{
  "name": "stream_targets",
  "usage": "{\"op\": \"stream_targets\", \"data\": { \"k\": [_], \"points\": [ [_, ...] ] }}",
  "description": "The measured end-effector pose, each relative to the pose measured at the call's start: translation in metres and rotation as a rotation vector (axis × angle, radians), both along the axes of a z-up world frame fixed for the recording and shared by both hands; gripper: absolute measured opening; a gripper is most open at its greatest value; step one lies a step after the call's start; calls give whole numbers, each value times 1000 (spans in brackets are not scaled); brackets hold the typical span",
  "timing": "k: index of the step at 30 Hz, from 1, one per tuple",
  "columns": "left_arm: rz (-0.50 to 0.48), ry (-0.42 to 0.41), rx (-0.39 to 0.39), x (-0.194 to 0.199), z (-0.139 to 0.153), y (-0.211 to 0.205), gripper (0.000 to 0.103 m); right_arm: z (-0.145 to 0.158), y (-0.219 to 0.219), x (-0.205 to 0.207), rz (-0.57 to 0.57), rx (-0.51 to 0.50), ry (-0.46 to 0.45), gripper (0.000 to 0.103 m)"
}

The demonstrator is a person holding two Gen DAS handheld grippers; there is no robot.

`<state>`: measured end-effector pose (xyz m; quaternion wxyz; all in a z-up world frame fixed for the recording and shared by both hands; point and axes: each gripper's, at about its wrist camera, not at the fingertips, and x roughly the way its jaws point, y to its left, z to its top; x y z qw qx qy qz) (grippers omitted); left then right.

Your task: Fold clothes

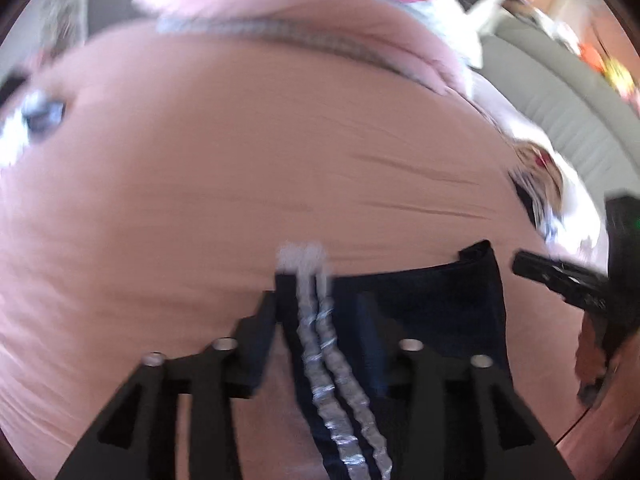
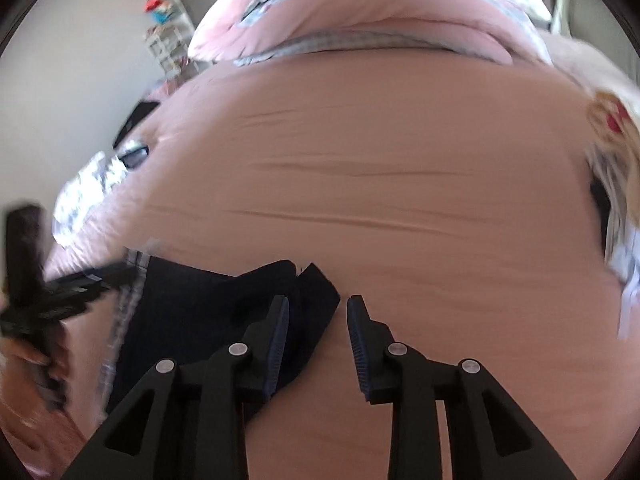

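Navy garment (image 1: pixel 420 304) with 2 white side stripes (image 1: pixel 320 344), flat on a pink bed sheet (image 1: pixel 200 160).
Left gripper (image 1: pixel 320 304): jaws wide, astride the striped edge. Right gripper (image 2: pixel 316 320): jaws wide, left finger over the garment's corner, nothing held. Surroundings: folded pink duvet (image 2: pixel 360 12) beyond, patterned cloth (image 2: pixel 612 128) at right, white shelf (image 2: pixel 164 40) far left. Both views motion-blurred; garment's near end cut off.

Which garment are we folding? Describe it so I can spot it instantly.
Start at the wide pink bedsheet. At its near edge, by the tongs, lies the dark navy garment. Two silvery-white stripes along one side distinguish it from the pale printed bedding.
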<state>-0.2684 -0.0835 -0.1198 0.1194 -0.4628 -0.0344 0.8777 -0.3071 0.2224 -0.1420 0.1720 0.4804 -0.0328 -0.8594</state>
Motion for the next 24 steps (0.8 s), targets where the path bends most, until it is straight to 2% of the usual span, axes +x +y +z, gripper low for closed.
{"op": "stream_targets", "data": {
  "k": [2,3,5,8,10,12,17,19,24],
  "points": [
    [-25,51,-67,1,13,13,44,-10,-8,-6,30,44,-12,29],
    [-40,76,-72,1,18,20,44,-17,-10,-8,52,62,-22,29],
    [-121,72,2,-6,20,33,44,-31,-14,-9,90,131,-52,29],
    [-252,32,95,-18,12,57,44,-31,-8,-8,101,105,-56,29],
    [-339,-4,142,-26,2,77,39,-29,6,-10,66,19,-86,29],
    [-391,-23,136,-37,-7,96,36,-27,20,-13,31,-54,-106,29],
    [-468,-90,117,-55,-27,127,35,-30,25,-24,33,-28,-98,29],
    [-484,-105,129,-55,-33,131,7,-31,22,-29,46,-27,-111,29],
    [-628,19,137,-23,-18,136,4,-21,10,-47,99,-33,-102,29]
  ]
}}
